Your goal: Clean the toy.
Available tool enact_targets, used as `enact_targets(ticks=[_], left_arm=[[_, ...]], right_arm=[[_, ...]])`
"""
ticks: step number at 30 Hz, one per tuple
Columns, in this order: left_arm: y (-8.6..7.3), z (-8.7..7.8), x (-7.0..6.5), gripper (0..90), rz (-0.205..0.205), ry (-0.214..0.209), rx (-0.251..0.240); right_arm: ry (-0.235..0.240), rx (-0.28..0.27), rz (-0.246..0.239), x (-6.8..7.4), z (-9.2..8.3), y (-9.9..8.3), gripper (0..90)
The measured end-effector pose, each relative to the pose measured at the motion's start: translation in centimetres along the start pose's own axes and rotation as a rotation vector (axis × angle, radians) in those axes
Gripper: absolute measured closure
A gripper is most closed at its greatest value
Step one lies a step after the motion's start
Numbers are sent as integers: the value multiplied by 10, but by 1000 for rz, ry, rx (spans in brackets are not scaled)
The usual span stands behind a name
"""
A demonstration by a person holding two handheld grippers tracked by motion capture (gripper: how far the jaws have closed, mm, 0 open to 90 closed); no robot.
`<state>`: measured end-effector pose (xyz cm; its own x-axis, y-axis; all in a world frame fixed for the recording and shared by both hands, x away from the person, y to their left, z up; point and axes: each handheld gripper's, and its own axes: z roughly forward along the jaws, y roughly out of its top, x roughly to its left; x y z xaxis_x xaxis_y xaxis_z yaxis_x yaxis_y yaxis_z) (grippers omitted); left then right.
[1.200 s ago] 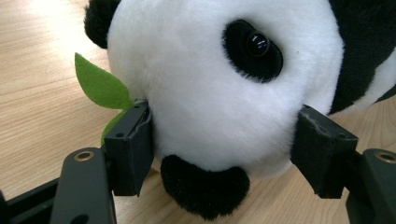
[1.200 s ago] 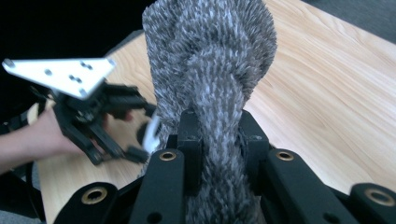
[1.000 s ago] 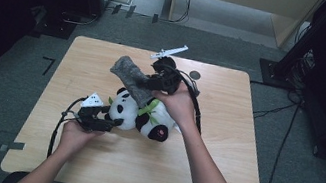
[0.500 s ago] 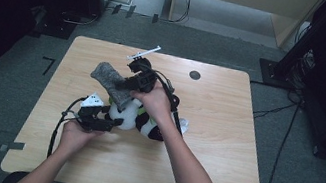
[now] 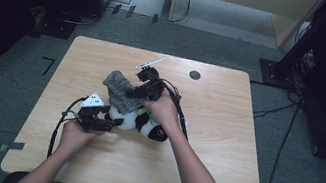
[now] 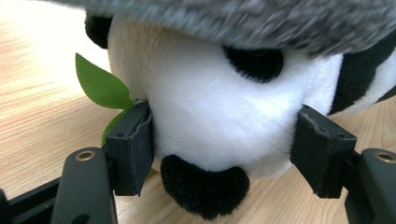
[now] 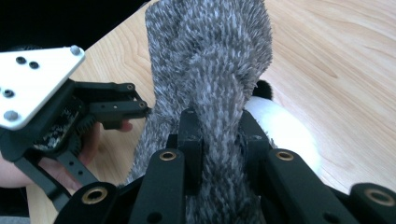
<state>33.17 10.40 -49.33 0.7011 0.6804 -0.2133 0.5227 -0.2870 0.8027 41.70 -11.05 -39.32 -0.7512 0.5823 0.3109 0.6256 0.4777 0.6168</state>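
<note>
Wooden table (image 5: 222,147) carried the work at its centre. At 9 o'clock of that group, the left gripper (image 5: 112,122) lay low on the tabletop, jaws clamped on the white head of the plush panda (image 5: 145,124); in the left gripper view each pad pressed a side of the panda (image 6: 219,116), with a green leaf (image 6: 100,88) at 10 o'clock of the snout. At 12 o'clock of the panda, the grey furry cloth (image 5: 119,90) hung over its head. At 2 o'clock, the right gripper (image 5: 136,92) had its jaws closed tight on the cloth (image 7: 210,84), pinching a fold between them.
</note>
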Motion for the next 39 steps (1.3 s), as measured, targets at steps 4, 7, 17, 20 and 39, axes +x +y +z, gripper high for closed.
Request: enact_targets(ticks=[4,7,17,20,39], left_arm=[[0,0,0,292,-2,-1,-1],[0,0,0,292,-1,-1,-1],[0,0,0,293,1,1,-3],[0,0,0,294,4,1,0],[-1,0,0,295,-8,-7,-5]], right_arm=[[-22,-5,-2,-4,-10,-5,758],[-32,-6,10,-7,-17,-10,758],[-66,-32,21,-19,-40,-32,757],[-67,-40,34,-23,-47,-38,757],[-128,-63,44,-31,-94,-65,757]])
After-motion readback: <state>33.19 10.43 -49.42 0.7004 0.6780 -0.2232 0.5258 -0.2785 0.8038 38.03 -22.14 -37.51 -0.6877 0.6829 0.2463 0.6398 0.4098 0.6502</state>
